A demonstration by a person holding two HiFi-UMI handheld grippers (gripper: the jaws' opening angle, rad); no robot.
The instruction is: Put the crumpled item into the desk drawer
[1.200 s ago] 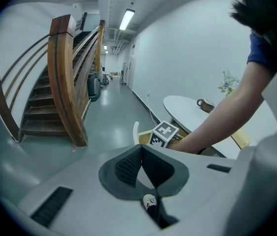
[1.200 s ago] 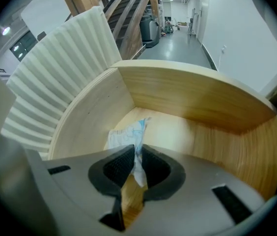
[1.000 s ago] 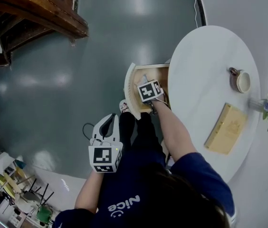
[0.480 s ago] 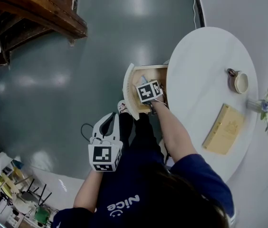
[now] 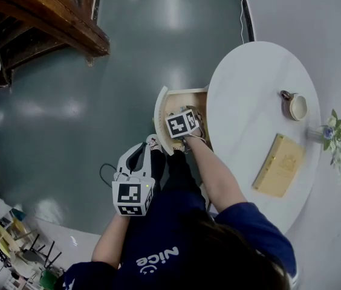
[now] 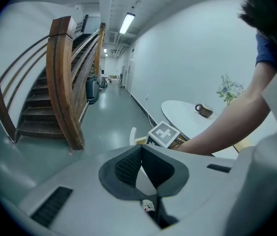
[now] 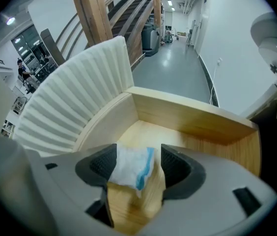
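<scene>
The crumpled item, white with a blue edge, lies low in the open wooden drawer. It sits between the jaws of my right gripper. Those jaws are opening, with a gap showing at the right pad. In the head view only that gripper's marker cube shows, down inside the drawer at the round white table's left edge. My left gripper hangs over the floor beside the person's legs. Its jaws meet at the tips with nothing between them.
The drawer's white ribbed front stands to the left of my right gripper. A mug, a wooden board and a vase of flowers are on the table. A wooden staircase rises at the far left.
The head view has drifted, so table and drawer sit further left and lower. The right gripper's cube has stayed in the drawer. The left gripper has barely moved.
</scene>
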